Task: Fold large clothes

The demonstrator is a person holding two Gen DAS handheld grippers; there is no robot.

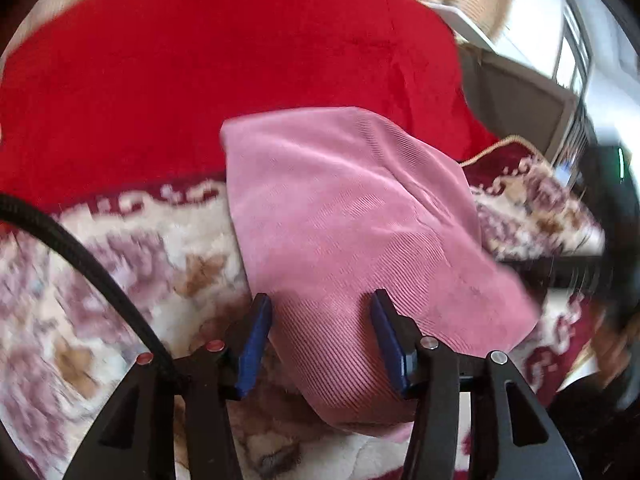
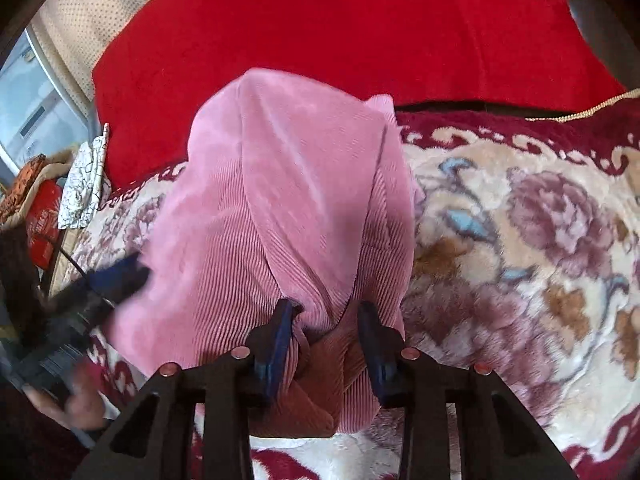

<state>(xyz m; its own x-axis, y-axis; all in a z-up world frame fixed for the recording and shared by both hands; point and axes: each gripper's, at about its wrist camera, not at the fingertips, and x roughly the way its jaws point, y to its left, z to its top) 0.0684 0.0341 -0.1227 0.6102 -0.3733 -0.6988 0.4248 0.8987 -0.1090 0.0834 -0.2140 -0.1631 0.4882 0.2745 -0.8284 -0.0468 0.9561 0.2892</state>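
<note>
I see the pink corduroy garment [image 1: 352, 216] lying bunched on the floral blanket [image 1: 120, 264], in front of a red cushion [image 1: 200, 60]. My left gripper [image 1: 320, 312] straddles its near end; whether it pinches I cannot tell. My right gripper [image 2: 326, 320] likewise has cloth between its jaws, grip unclear
</note>
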